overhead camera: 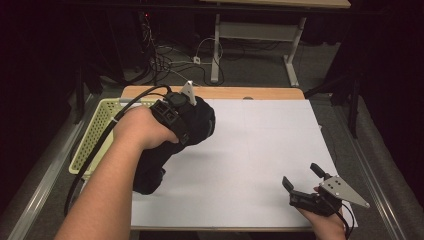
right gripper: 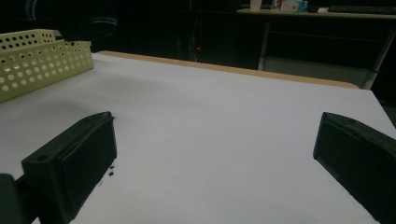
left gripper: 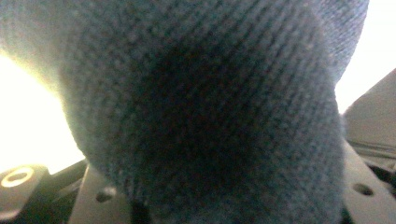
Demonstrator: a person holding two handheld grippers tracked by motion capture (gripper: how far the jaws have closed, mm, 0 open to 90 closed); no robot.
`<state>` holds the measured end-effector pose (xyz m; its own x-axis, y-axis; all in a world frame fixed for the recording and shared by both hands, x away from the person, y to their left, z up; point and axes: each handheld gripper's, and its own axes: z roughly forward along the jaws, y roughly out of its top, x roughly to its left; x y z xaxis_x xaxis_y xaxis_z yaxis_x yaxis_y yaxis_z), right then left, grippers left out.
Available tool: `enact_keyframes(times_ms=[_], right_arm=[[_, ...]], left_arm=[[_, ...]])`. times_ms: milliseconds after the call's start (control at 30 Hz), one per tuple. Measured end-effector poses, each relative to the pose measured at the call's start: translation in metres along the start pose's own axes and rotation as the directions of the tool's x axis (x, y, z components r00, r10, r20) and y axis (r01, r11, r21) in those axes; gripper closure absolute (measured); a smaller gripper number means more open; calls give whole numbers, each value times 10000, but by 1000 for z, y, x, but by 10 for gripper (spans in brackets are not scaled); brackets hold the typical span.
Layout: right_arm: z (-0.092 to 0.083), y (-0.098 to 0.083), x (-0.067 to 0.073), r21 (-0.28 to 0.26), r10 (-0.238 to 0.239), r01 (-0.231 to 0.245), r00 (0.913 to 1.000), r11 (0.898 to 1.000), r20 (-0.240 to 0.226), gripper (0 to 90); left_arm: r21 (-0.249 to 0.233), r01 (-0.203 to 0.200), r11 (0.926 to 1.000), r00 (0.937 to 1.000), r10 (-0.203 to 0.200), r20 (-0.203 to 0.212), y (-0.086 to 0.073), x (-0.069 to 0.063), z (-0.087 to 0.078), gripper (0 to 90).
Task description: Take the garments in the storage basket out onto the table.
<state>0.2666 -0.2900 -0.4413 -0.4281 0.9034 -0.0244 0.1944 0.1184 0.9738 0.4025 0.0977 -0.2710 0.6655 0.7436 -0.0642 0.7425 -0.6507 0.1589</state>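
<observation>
There is one dark knitted garment [overhead camera: 187, 131] here, one pale yellow perforated basket [overhead camera: 97, 132], and two tools, one in each of the person's hands.

The left tool [overhead camera: 192, 111] is up near the far left corner of the counter [overhead camera: 260, 150], just beside the basket. The dark garment bunches around its front end and hangs down from it in a long fold, whose lower end lies at the left edge of the white counter top, close to the person's forearm. In the left gripper view the blue-grey knit [left gripper: 205, 116] presses right up against the camera and covers both jaws, so the fabric plainly sits between them, partway closed and clamped on the bunched cloth. The grey three-cornered plate stands up on top of this tool, and its black cable trails back past the basket and off the near left edge.

The right tool [overhead camera: 300, 181] rests low at the near right of the counter, well apart from the garment. Its jaws stand wide apart, and in the right gripper view [right gripper: 215, 154] there is bare white counter between them; they hold nothing. From there the basket [right gripper: 42, 60] shows at the far left, standing on the counter, its perforated walls upright.
</observation>
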Motion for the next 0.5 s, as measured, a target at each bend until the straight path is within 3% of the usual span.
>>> enact_keyframes(times_ms=[233, 500], right_arm=[[0, 0, 0, -9, -24, 24, 10000, 10000, -22, 4], [0, 0, -1, -7, -22, 21, 10000, 10000, -23, 4]], left_arm=[[-434, -444, 9981, 9988, 452, 171, 11, -14, 8, 505], [-614, -909, 9940, 9953, 928, 289, 22, -26, 27, 505]])
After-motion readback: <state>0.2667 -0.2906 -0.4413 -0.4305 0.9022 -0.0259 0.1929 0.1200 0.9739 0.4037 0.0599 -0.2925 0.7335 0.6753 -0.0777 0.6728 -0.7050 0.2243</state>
